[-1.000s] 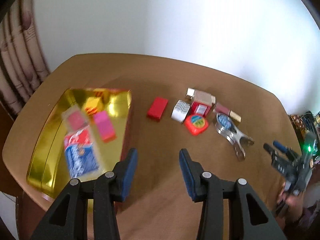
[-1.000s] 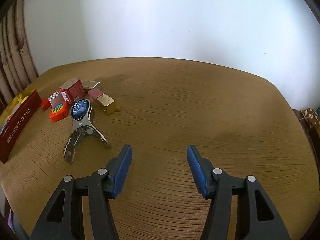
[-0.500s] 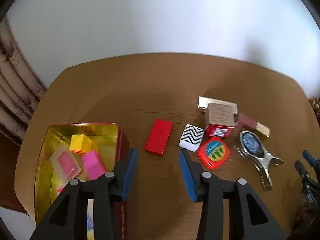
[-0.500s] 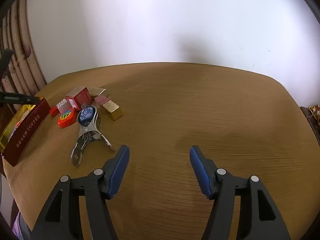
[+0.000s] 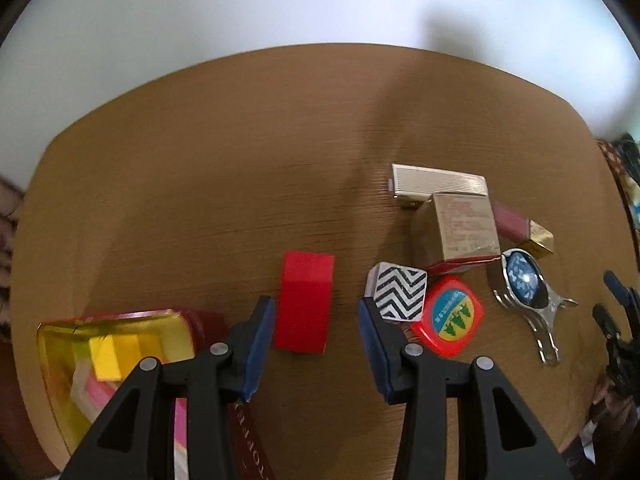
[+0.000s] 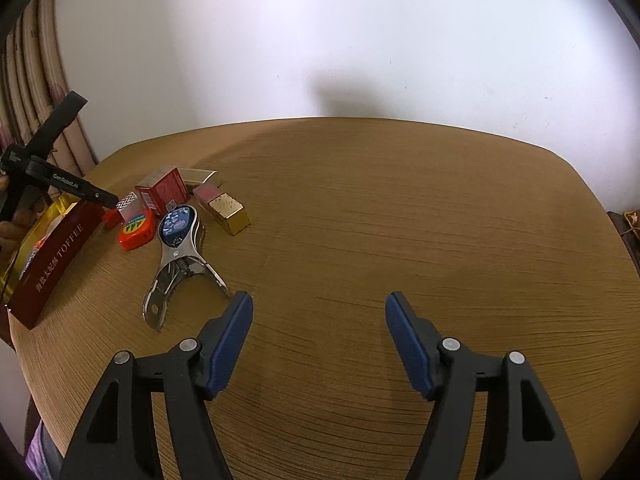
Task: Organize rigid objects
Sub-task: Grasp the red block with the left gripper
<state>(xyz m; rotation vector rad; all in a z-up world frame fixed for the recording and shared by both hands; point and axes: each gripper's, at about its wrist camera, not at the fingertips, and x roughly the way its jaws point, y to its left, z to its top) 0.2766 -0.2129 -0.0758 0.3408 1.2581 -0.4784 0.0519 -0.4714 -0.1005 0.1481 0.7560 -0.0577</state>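
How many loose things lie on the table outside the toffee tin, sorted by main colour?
Red: 3 (red block, red-based carton, round red tape measure)
Metal: 2 (silver ribbed case, steel clip)
Black-and-white: 1 (zigzag box)
Pink-gold: 1 (lipstick)
Total: 7

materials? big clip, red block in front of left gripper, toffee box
Clip: looks like polished metal, with mirror glare on its handles and a glossy blue printed inlay.
Red block: matte, uniform red, no glare; painted wood or plastic, cannot tell which.
Toffee box: seemingly tin, given its reflective gold interior and rolled rim; the outer wall is dark red with print.
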